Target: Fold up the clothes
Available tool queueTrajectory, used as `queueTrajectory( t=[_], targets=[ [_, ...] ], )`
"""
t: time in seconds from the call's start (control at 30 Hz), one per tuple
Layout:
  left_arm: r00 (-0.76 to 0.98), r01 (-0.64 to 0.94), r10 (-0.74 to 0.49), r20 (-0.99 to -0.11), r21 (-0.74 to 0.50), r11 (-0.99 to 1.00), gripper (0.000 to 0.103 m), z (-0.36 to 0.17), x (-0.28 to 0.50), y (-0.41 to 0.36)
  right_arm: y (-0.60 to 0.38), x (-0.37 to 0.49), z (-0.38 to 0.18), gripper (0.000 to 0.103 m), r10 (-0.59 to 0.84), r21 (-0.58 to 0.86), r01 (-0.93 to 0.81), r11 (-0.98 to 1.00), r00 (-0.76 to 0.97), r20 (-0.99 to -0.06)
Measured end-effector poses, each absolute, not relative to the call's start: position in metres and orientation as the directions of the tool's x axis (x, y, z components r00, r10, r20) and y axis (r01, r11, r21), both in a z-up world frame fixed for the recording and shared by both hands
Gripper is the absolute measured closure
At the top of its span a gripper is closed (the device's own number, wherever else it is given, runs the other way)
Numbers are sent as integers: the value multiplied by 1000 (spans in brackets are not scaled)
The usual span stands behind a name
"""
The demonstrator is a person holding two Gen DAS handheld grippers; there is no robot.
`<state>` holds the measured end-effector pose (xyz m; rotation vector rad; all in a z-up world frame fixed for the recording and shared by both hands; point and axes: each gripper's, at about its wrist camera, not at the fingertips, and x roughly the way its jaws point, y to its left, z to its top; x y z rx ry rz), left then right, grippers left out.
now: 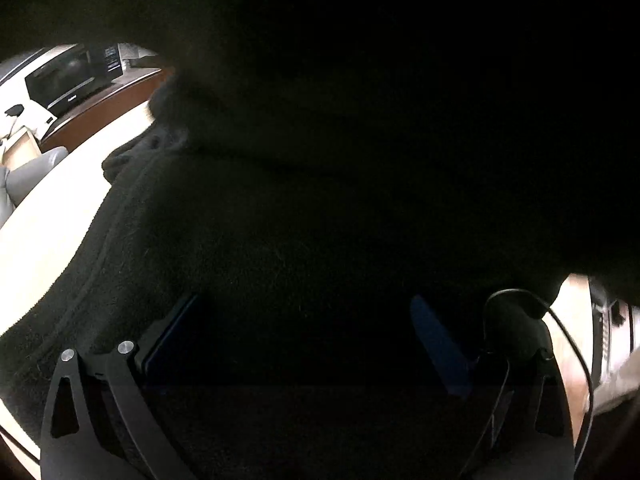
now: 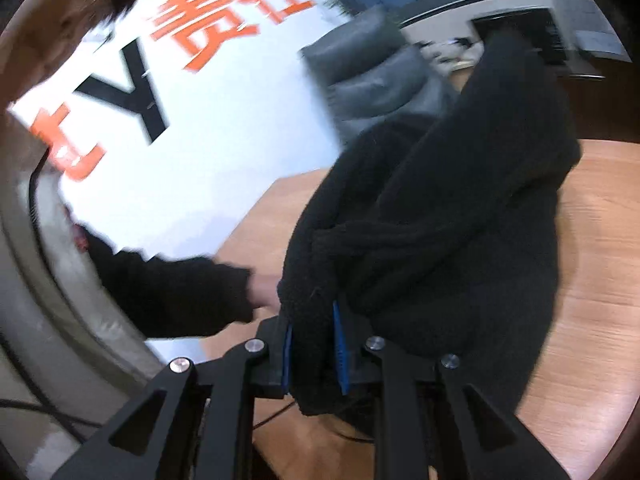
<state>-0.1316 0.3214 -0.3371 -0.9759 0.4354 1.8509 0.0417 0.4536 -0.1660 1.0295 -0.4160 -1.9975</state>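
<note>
A black fleece garment [image 2: 452, 216] hangs bunched over the wooden table [image 2: 592, 280]. My right gripper [image 2: 314, 344] is shut on a thick fold of it between its blue pads and holds it lifted. In the left wrist view the same black fleece [image 1: 248, 240] fills almost the whole frame, very close and dark. My left gripper [image 1: 304, 340] has its blue pads wide apart, open, with the fleece lying right in front of them. Whether any cloth sits between the pads is hidden in the dark.
A person's hand in a black sleeve [image 2: 172, 292] reaches in at the left. A grey chair [image 2: 372, 76] stands behind the table. A white sign with orange and black lettering [image 2: 180, 92] fills the left. A black microwave [image 1: 68, 76] sits on a brown counter.
</note>
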Motion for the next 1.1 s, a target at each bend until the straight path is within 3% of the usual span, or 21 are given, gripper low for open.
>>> queueTrajectory(
  t=[0.3, 0.57, 0.7, 0.77, 0.93, 1.1],
  targets=[
    [-159, -840, 663, -731, -252, -480, 1, -323, -132, 294, 462, 37, -205, 85, -757, 605, 464, -646, -287, -588],
    [-239, -769, 661, -712, -276, -576, 1, -245, -96, 163, 448, 43, -204, 85, -816, 636, 526, -565, -244, -524],
    [-232, -766, 597, -768, -234, -599, 0, -205, -58, 109, 416, 41, -228, 85, -821, 645, 544, -537, -165, -546],
    [-219, -811, 565, -796, -173, -558, 0, -211, -102, 129, 410, 40, -243, 85, -823, 662, 527, -533, -143, -550],
    [-182, -927, 534, -825, -37, -373, 0, -219, -105, 168, 423, 41, -246, 85, -838, 696, 484, -530, -174, -516],
    [-61, -992, 547, -835, -10, -125, 6, -288, -126, 256, 455, 52, -231, 85, -841, 727, 423, -541, -268, -469]
  ],
)
